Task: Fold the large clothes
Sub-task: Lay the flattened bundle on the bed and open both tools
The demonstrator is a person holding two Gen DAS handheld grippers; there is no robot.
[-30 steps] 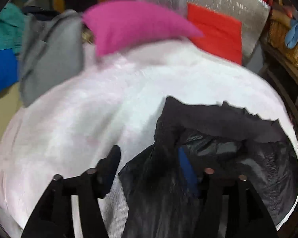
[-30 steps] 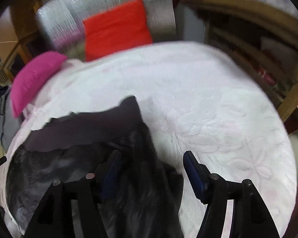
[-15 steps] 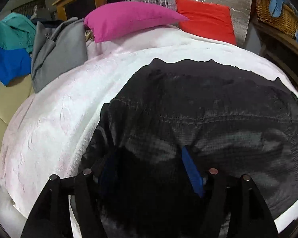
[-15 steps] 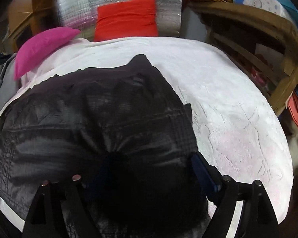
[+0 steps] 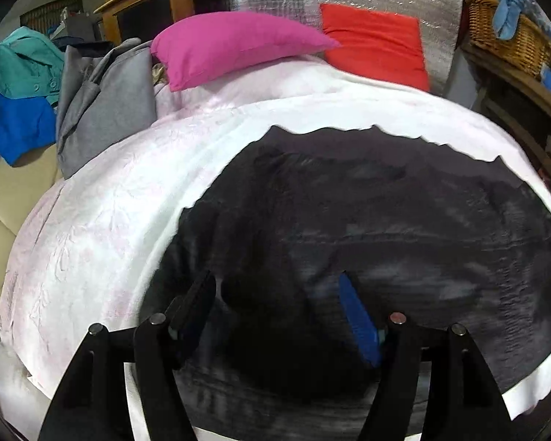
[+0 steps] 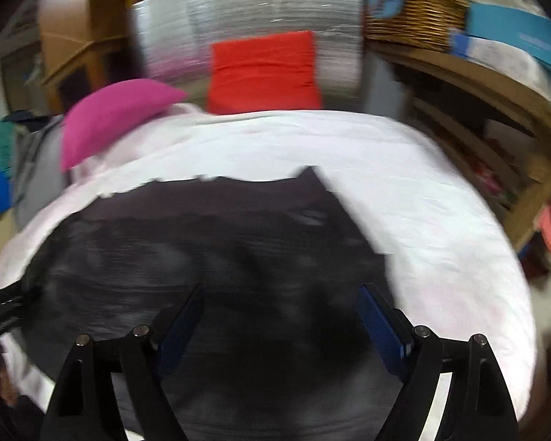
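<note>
A large black garment (image 5: 385, 202) lies spread across the near half of a bed with a white, faintly pink cover (image 5: 110, 220). In the left wrist view my left gripper (image 5: 275, 279) is low over the garment's near left part. Its jaws stand apart with a dark mound of the fabric between them, and I see no pad pressing on it. In the right wrist view the black garment (image 6: 202, 239) fills the lower middle. My right gripper (image 6: 281, 290) is over its near right part, open wide, with nothing pinched. This view is blurred.
A pink pillow (image 5: 231, 44) and a red pillow (image 5: 374, 44) lie at the bed's far end against a silver panel. Grey (image 5: 103, 103), teal (image 5: 18, 66) and blue clothes are heaped at the left. A wicker basket (image 6: 415, 14) sits on wooden shelving (image 6: 496, 110) at the right.
The black garment went from a bunched heap to lying spread out on the bed. My right gripper's jaws widened and let the fabric go. Both grippers drew back toward the near edge.
</note>
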